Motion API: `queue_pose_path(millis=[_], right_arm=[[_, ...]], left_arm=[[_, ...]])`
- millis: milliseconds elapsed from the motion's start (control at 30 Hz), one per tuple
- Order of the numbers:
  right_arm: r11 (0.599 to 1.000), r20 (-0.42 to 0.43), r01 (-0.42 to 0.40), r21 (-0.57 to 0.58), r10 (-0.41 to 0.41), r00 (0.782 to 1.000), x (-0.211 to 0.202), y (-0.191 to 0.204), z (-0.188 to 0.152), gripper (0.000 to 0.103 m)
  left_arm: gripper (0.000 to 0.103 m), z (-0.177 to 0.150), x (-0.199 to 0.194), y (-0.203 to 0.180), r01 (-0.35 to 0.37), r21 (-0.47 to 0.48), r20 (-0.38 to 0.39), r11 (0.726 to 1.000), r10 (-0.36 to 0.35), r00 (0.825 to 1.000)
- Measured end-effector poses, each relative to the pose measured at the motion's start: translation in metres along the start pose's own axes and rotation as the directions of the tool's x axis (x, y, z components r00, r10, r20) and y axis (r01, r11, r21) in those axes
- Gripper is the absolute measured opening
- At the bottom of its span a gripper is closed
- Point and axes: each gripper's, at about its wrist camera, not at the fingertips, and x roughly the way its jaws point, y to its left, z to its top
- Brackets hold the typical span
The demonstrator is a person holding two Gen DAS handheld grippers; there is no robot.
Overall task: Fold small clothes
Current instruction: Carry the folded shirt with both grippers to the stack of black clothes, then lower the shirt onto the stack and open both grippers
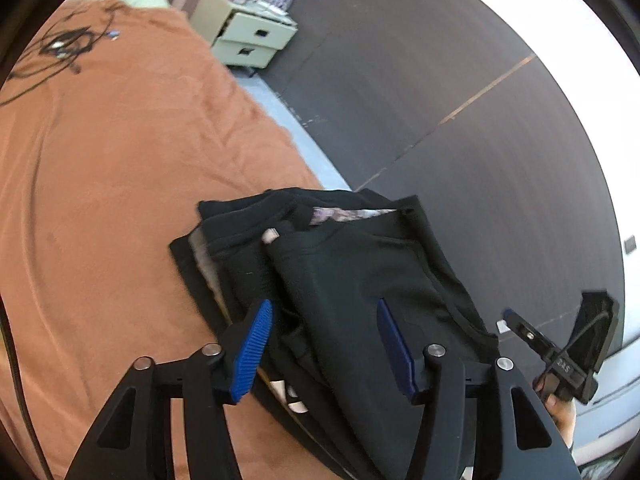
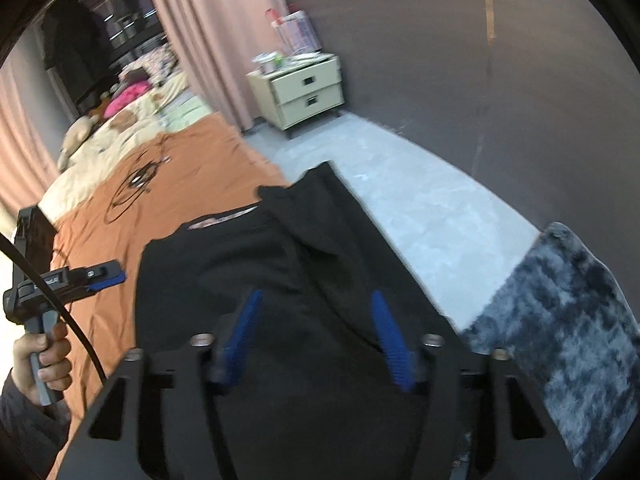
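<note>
A black garment (image 1: pixel 344 280) lies folded in layers on the orange bed cover (image 1: pixel 120 184), near the bed's right edge. A pale patterned lining shows at its far edge. My left gripper (image 1: pixel 324 348) is open just above the garment's near part, its blue pads (image 1: pixel 252 352) apart, nothing between them. In the right wrist view the same black garment (image 2: pixel 256 264) fills the middle. My right gripper (image 2: pixel 316 340) is open over it with nothing held. The left gripper (image 2: pixel 100 276) shows at the left, held by a hand.
A cream two-drawer nightstand (image 2: pixel 308 92) stands by the dark wall. Grey floor (image 2: pixel 420 208) runs beside the bed. A black cable coil (image 1: pixel 64 46) lies on the cover's far part. A grey furry rug (image 2: pixel 560 320) lies right. Pillows and bedding (image 2: pixel 132 120) sit far back.
</note>
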Motion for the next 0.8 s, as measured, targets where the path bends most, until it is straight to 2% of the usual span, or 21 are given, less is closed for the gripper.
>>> queue_pose_path(millis=[33,100,233,367,433,500,533,600,700,800], right_arm=[[1.0,-0.02,-0.012,-0.018,0.012,1.0,0.004,0.008,0.004,0.039],[0.999,-0.062,-0.02,-0.036,0.017,0.998,0.021,0.015,0.014,0.038],[1.0,-0.143,0.004,0.0,-0.004,0.99,0.056,0.02,0.037,0.037],[0.999,-0.174,0.051,0.016,-0.047,0.984,0.084,0.018,0.065,0.037],[0.995,-0.173,0.095,0.015,-0.091,0.981,0.095,0.017,0.073,0.037],[0.989,-0.16,0.148,0.017,-0.144,0.977,0.101,0.014,0.076,0.037],[0.984,-0.146,0.177,0.024,-0.172,0.974,0.101,0.011,0.08,0.037],[0.966,-0.113,0.254,0.048,-0.247,0.962,0.096,0.002,0.083,0.037],[0.966,-0.11,0.235,0.111,-0.223,0.969,0.087,-0.012,0.088,0.037],[0.971,-0.097,0.218,0.093,-0.21,0.973,0.067,-0.012,0.082,0.037]], left_arm=[[0.048,0.001,0.002,-0.003,0.004,0.015,-0.001,1.0,-0.004,1.0],[0.036,0.004,0.006,-0.01,0.006,0.051,0.0,0.999,-0.006,1.0],[0.033,0.013,0.024,-0.014,0.014,0.065,-0.021,0.998,-0.013,1.0],[0.032,0.02,0.046,-0.003,0.002,0.049,-0.047,0.999,0.0,0.999],[0.027,0.02,0.056,0.007,-0.027,0.038,-0.066,0.999,0.029,0.997],[0.017,0.018,0.062,0.013,-0.042,0.037,-0.079,0.998,0.045,0.996],[0.016,0.016,0.064,0.017,-0.042,0.038,-0.084,0.998,0.045,0.995],[0.007,0.011,0.067,0.023,-0.048,0.036,-0.093,0.998,0.051,0.994],[0.004,0.005,0.065,0.028,-0.045,0.028,-0.099,0.999,0.048,0.994],[0.004,0.004,0.056,0.025,-0.06,0.035,-0.101,0.998,0.063,0.993]])
